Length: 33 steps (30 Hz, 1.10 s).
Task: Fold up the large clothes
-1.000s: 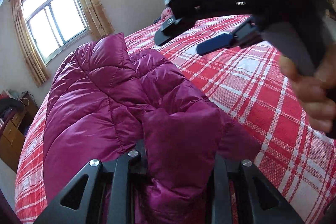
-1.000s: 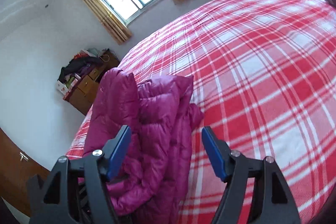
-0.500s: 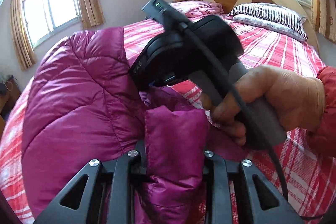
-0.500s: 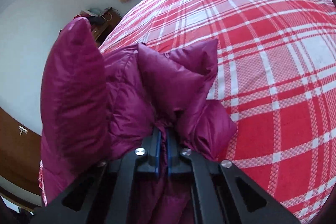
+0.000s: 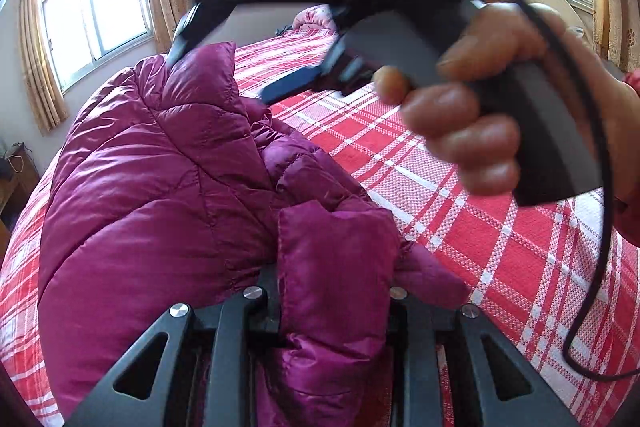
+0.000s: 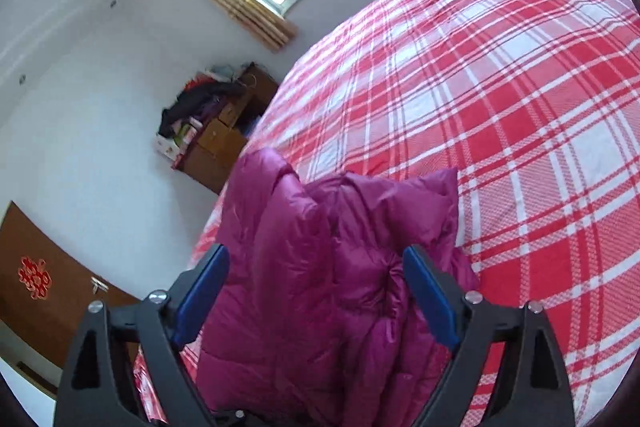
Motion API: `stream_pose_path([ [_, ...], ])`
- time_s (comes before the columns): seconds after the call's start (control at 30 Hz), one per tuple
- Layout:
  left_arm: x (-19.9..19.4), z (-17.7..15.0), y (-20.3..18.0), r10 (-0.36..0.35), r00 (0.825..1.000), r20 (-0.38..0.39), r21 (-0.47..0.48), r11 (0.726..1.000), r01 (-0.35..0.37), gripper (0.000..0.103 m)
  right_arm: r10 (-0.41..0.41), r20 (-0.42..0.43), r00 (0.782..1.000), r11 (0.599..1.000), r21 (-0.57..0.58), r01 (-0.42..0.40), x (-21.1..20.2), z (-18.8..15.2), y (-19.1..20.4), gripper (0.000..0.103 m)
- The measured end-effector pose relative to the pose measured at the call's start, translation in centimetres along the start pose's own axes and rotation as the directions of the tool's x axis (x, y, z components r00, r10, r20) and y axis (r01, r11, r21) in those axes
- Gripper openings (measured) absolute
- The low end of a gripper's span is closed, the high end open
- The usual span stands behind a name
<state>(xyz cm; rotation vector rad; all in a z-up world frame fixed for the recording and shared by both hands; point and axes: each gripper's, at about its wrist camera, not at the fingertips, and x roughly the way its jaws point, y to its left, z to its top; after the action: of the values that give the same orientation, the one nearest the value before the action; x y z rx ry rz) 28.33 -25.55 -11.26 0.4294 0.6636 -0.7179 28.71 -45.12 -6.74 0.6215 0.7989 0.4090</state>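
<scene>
Your left tongs (image 5: 334, 311) pinch a fold of the purple puffy coat (image 5: 160, 187). Your right tongs (image 6: 316, 291) are opening, pads off it. It lies lengthwise along the bed's (image 6: 500, 87) edge.

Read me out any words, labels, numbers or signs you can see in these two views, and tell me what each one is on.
No readable words, brands or numbers in either view.
Red knot-shaped ornament on the brown door: a decorative sign, no legible characters.
Boxes on the wooden dresser: any print is too small to read.
Right gripper body: pale marks, too blurred to read.
Purple down jacket and plaid bedcover: no text showing.
</scene>
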Motion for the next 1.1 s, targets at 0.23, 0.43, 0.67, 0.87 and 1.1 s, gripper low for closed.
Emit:
stream_pose_path([
  [0.23, -0.4, 0.2, 0.6, -0.042, 0.999, 0.013, -0.019, 0.999, 0.042, 0.026, -0.162, 0.002, 0.987, 0.968, -0.192, 0.160, -2.0, -0.1, 4.4, 0.014],
  [0.43, -0.2, 0.2, -0.7, -0.053, 0.999, -0.001, 0.049, 0.997, 0.053, 0.026, -0.295, 0.014, 0.956, 0.946, -0.138, 0.294, -1.2, -1.2, 0.3, 0.013],
  [0.67, -3.0, -0.3, -1.0, -0.087, 0.996, -0.001, 0.102, 0.991, 0.087, 0.026, -0.218, 0.022, 0.976, 0.974, -0.058, 0.219, 0.2, -2.9, -4.0, 0.014],
  [0.87, -11.4, -2.8, 3.4, -0.231, 0.973, 0.015, 0.053, 0.972, 0.230, 0.027, -0.227, 0.036, 0.973, 0.971, -0.069, 0.229, -0.4, -3.2, -3.7, 0.015],
  [1.1, -12.6, 1.5, 14.1, 0.005, 0.994, 0.110, -0.257, 0.966, 0.023, 0.027, -0.246, 0.061, 0.967, 0.965, -0.076, 0.250, -0.3, -3.9, -3.2, 0.015],
])
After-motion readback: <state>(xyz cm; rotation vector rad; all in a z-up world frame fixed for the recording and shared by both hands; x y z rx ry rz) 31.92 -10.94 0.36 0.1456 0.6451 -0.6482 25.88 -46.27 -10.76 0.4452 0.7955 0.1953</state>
